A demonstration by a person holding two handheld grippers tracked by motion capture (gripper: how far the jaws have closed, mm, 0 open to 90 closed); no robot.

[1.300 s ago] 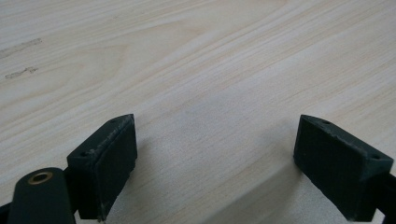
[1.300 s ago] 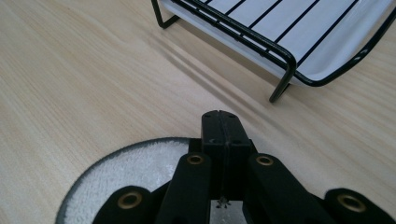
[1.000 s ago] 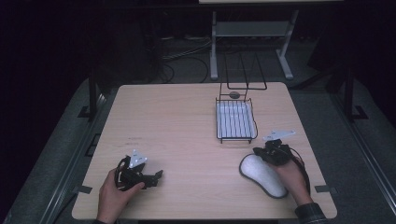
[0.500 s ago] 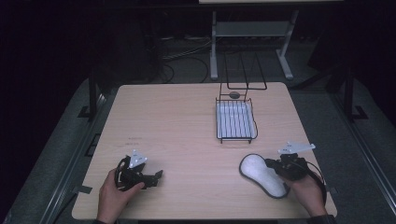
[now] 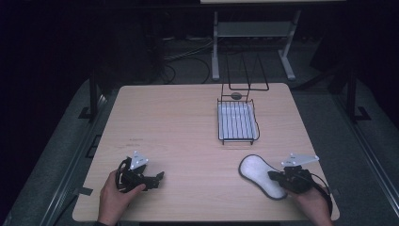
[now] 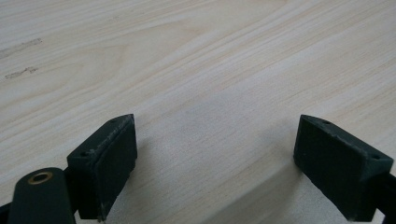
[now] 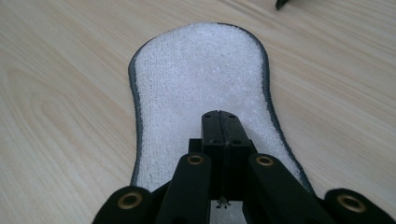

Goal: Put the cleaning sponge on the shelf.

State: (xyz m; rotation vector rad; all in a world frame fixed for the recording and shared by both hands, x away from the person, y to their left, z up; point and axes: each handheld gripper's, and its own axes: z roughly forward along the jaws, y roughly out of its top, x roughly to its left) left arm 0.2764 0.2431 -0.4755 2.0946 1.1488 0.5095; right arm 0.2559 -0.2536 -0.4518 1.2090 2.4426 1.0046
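Ahead of the right gripper's (image 7: 219, 116) jaws, lying flat on the desk (image 5: 179, 127): one white terry pad (image 7: 201, 79), hourglass-shaped, edged in grey piping.

- Right gripper, right gripper view: jaws clenched, the two black faces meeting with nothing seen between them. The tips stand over the near half of the pad; whether they touch the cloth cannot be told. The pad widens beyond the tips and runs straight away from them.
- Right gripper (image 5: 275, 176), high view: held in the person's right hand (image 5: 313, 205), jaws pointing at the pad (image 5: 261, 175) and reaching its near edge.
- Left gripper (image 6: 212, 163), left gripper view: jaws released, standing wide apart, bare light wood between and beyond them.
- Left gripper (image 5: 157, 177), high view: held in the left hand (image 5: 115, 197), low over the desk, well apart from the pad, which lies off beyond its jaw tips.
- Wire tray (image 5: 237, 123): black, oblong, with a pale liner, farther off than the pad from the right jaws. A small dark round object (image 5: 236, 96) lies just past the tray's far end, under an upright wire frame (image 5: 245, 75).
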